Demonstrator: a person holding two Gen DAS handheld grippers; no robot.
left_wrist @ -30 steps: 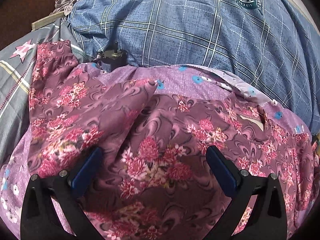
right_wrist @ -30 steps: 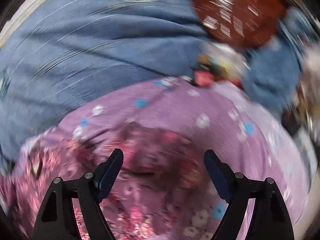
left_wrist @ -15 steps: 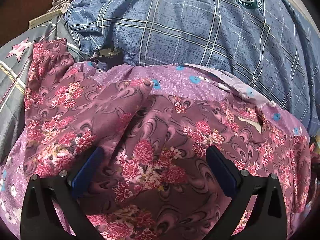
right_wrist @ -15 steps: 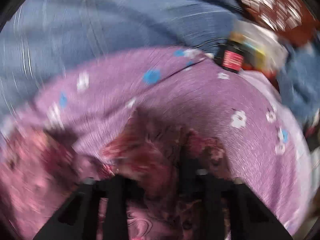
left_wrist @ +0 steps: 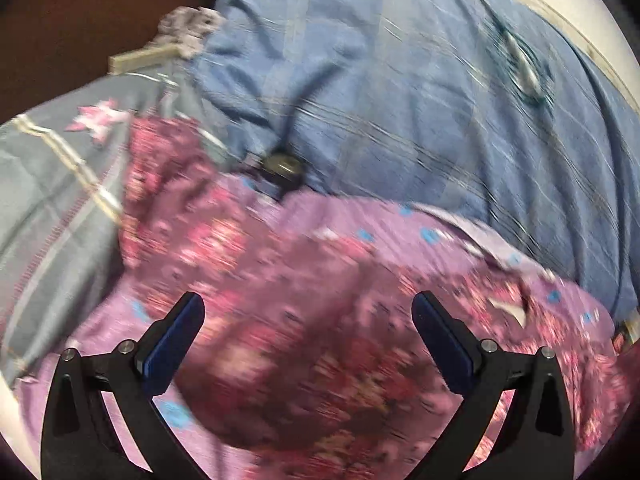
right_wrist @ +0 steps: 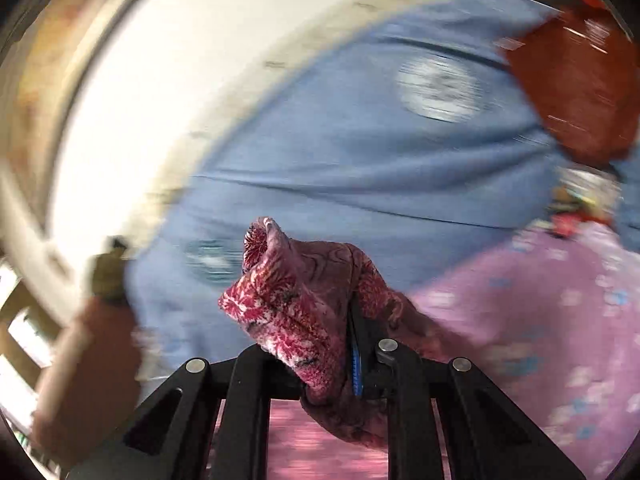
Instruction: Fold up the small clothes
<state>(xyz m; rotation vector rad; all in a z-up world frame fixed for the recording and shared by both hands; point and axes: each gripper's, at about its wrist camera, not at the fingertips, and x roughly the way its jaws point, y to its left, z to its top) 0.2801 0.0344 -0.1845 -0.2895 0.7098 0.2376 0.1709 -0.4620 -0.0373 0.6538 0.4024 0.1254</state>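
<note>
A maroon garment with pink flowers (left_wrist: 280, 320) lies spread on a lilac flowered cloth (left_wrist: 400, 236) on the bed. My left gripper (left_wrist: 308, 312) hovers over its middle, jaws wide open, nothing between the blue pads. In the right wrist view my right gripper (right_wrist: 344, 332) is shut on a bunched edge of the same floral garment (right_wrist: 296, 304), lifted well above the bed so the cloth sticks up past the fingertips. The picture around both grippers is blurred by motion.
A blue checked blanket (left_wrist: 400, 92) covers the far bed. A grey star-print cloth (left_wrist: 52, 184) lies left. A small dark round object (left_wrist: 282, 168) sits at the blanket's edge. A red-brown cloth (right_wrist: 576, 84), a white wall (right_wrist: 168, 92) and a person's arm (right_wrist: 88, 364) show in the right view.
My right gripper shut on the floral garment's edge and rose with it, tilting up toward the wall. My left gripper, still open, drew back and up a little.
</note>
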